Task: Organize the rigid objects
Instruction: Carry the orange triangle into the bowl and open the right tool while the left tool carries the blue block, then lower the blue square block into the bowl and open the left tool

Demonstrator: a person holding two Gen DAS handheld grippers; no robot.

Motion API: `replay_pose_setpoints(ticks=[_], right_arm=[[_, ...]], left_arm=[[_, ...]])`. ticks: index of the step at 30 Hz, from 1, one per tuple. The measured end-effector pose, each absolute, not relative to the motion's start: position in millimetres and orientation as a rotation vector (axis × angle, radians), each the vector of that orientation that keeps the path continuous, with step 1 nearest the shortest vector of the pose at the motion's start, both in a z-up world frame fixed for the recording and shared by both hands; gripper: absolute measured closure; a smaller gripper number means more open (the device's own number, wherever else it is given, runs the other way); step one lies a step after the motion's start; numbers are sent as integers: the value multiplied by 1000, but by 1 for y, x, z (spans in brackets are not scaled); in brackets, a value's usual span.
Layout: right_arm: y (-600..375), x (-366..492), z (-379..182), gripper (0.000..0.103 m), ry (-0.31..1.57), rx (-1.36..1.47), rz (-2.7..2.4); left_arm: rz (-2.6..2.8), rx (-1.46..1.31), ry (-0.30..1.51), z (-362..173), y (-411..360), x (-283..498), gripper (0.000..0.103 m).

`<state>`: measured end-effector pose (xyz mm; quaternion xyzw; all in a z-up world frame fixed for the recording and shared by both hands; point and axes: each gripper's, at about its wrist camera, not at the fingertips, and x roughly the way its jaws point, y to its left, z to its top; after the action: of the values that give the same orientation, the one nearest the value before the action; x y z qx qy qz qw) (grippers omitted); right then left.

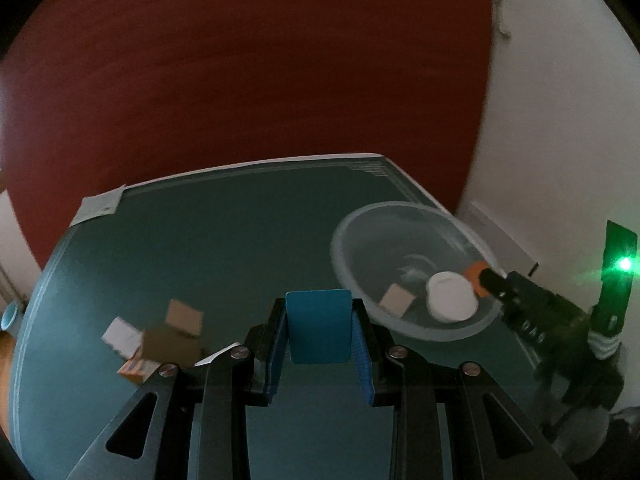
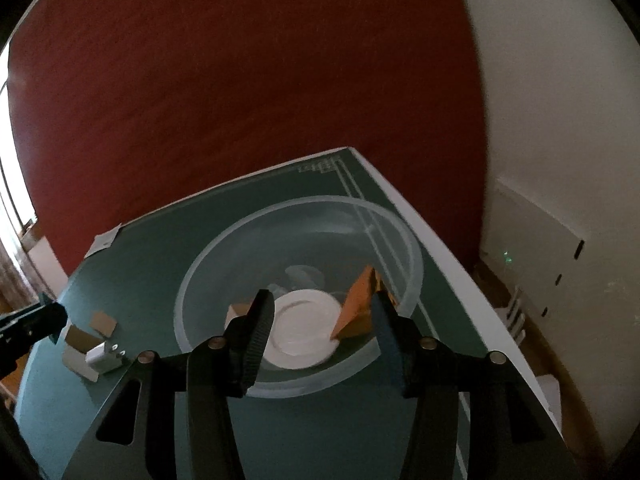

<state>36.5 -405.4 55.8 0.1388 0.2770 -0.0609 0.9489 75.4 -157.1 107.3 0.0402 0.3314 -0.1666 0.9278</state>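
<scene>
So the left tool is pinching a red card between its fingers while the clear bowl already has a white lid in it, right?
Nearly. The card pinched between the left gripper's fingers is blue, not red, as the left wrist view shows. The rest holds: the clear bowl already has a white lid in it.

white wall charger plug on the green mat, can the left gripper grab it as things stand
Probably not yet: the left gripper is shut on a blue rectangular card, so its fingers are occupied. The white wall charger plug itself lies uncovered.
</scene>
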Motion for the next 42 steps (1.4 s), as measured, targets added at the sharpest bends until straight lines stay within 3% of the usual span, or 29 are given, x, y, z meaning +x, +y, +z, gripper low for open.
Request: replay_pose_setpoints(ticks=[28, 30, 32, 37, 42], right_arm=[[-438, 23, 54, 51, 470, 365, -374], [-438, 22, 54, 51, 468, 369, -378], [-439, 23, 54, 51, 469, 373, -379], [-440, 24, 54, 44, 465, 373, -382], [-440, 24, 52, 43, 463, 376, -382]], left_arm=[[-445, 152, 752, 79, -250, 138, 70], [-437, 143, 761, 77, -248, 140, 53], [-416, 134, 746, 77, -244, 140, 24], [-395, 123, 730, 81, -235, 136, 9], [-349, 138, 698, 84, -228, 132, 1]])
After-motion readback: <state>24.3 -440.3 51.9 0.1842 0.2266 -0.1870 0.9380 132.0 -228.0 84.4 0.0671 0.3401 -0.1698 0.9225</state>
